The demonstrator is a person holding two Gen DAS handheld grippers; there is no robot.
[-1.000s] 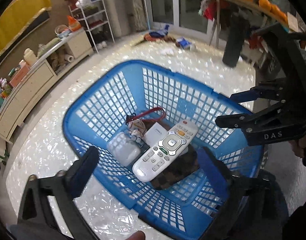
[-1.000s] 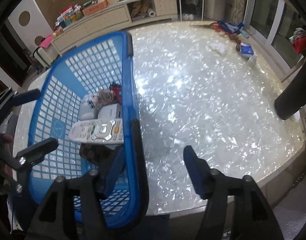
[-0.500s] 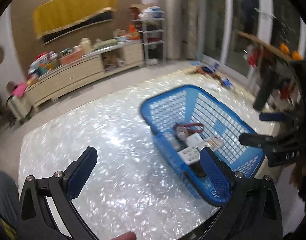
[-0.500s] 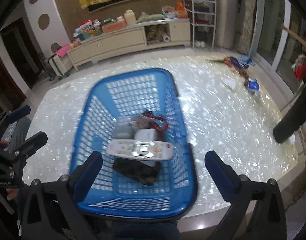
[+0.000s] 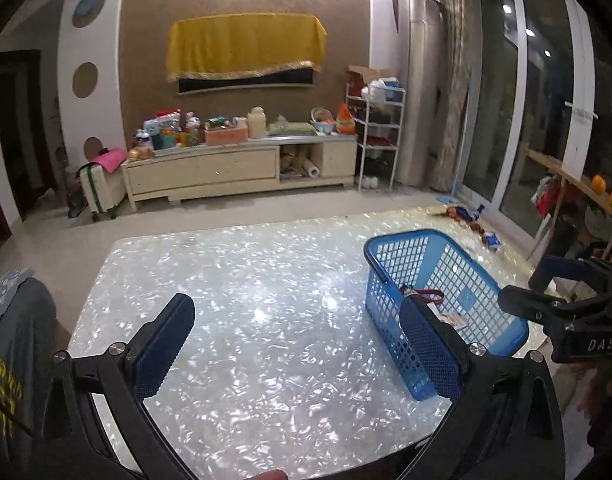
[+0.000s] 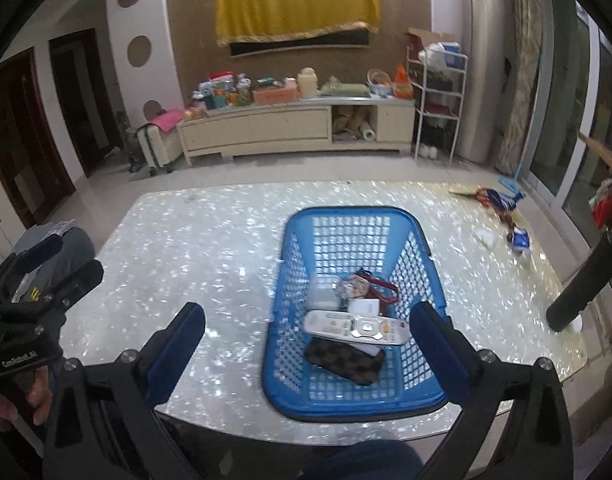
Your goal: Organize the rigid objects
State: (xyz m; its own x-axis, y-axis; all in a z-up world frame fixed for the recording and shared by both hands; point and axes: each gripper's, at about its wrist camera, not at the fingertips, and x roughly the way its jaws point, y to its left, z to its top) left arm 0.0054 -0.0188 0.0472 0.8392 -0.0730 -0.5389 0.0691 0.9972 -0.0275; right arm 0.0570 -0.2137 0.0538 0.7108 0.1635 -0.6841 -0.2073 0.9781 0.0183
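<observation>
Both tongs spread, nothing pinched. Blue basket [image 6: 356, 312] w/ remote [image 6: 356, 327] lay dead ahead of right tongs [image 6: 306, 344], remote's long axis crosswise; off to right of left tongs [image 5: 298, 344]. Right nearer.

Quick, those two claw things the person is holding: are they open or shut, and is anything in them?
Left gripper: open, holding nothing, above the table.
Right gripper: open, holding nothing, above the blue basket.
</observation>
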